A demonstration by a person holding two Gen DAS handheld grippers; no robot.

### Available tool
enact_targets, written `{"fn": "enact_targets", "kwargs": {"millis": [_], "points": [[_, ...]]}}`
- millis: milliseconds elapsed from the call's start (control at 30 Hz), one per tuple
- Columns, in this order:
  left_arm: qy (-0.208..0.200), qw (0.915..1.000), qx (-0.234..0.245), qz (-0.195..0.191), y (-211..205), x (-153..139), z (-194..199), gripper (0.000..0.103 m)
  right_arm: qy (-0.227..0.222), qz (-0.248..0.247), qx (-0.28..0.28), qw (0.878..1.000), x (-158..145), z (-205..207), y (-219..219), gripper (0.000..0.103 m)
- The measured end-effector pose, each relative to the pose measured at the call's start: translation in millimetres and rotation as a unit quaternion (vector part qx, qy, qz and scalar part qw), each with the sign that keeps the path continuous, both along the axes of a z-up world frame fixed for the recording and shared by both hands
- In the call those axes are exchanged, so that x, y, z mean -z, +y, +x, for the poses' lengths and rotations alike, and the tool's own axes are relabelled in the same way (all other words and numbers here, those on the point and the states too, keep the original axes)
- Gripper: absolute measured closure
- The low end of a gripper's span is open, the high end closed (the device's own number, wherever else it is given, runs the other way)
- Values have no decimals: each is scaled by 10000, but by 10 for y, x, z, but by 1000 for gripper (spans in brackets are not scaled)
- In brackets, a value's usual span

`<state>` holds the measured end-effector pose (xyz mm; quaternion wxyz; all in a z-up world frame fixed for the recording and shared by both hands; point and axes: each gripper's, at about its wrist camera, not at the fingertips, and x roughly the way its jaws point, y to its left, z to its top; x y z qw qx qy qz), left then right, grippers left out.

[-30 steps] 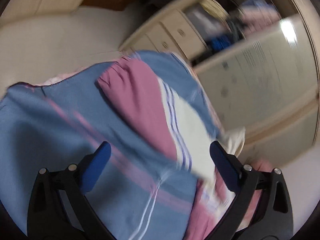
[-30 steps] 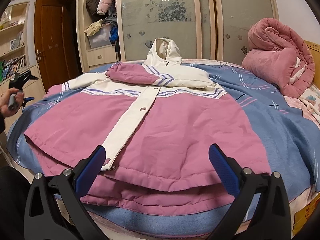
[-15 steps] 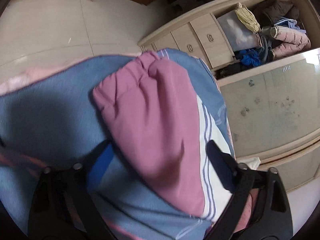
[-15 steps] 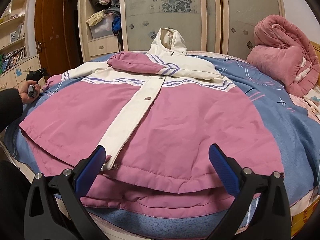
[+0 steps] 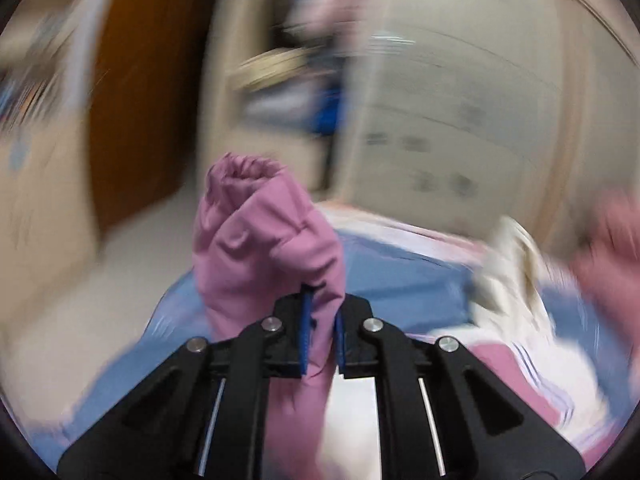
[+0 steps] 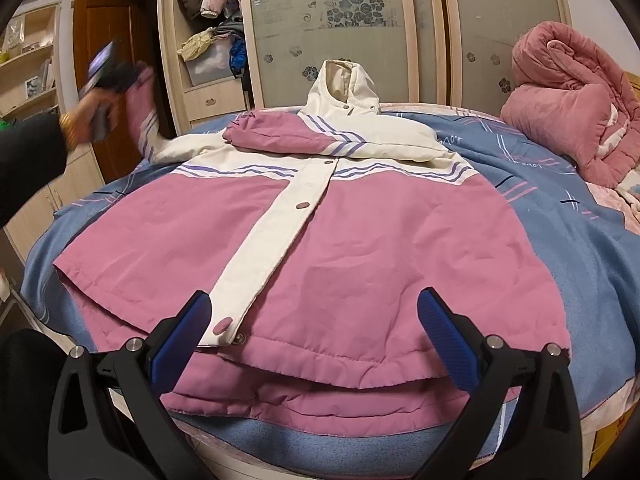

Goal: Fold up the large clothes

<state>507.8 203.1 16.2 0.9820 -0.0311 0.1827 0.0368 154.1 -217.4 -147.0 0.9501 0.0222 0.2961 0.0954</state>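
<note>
At far left of the right wrist view we find the left gripper (image 6: 105, 70), blurred, raised above the bed edge with the person's hand (image 6: 90, 118) behind it. The pink sleeve (image 6: 140, 108) of the jacket hangs from it, lifted clear of the bedding. In the left wrist view we confirm the hold: the left gripper (image 5: 320, 334) has its blue pads closed to a narrow gap with the sleeve (image 5: 264, 248) pinched between them, the gathered cuff standing above the fingers. That view is heavily motion-blurred beyond the sleeve; we make out only blue bedding and a pale wardrobe front.

Moving toward centre, we note the jacket (image 6: 320, 248) lying front-up on the blue bedspread (image 6: 600, 264), pink over the body, cream across the shoulders with purple stripes, a cream snap placket (image 6: 280, 236) running down the middle. The other sleeve (image 6: 272, 136) lies folded across the chest. The cream hood (image 6: 344, 88) stands up at the far end, near the frosted wardrobe doors (image 6: 440, 40).

In the foreground, the right gripper (image 6: 316, 344) sits just short of the jacket hem, jaws spread wide, gripping nothing.

At right, a rolled pink quilt (image 6: 576, 100) rests on the bed, well apart from the jacket.
</note>
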Motion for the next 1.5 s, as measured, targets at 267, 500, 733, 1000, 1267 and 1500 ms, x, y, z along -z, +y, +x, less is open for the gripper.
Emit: {"fn": "enact_targets", "kwargs": {"millis": [267,500,733,1000,1267,1500], "points": [[1283,9624,1995,1325,-2425,873,78,5,-52,104,38,9999,-68,-76,-88,1],[1547,9672,1796,913,-2606,1483,-732,2,-135,109,-35,9998,-125,-170,-111,1],[669,9831,1386,991,-2247,1062,-2798,2,-213,190,24,9996,-162,-212,-196,1],[-10,9957,707,605,-1790,1048,-3994,2,-377,145,61,9992,-169,-337,-210,1],[412,9934,840,659,-1866,1460,-3922,2,-623,-154,131,9979,-149,-474,-155,1],[413,9922,974,666,-1930,1461,-3900,2,-652,-110,236,9975,-132,-433,-135,1]]}}
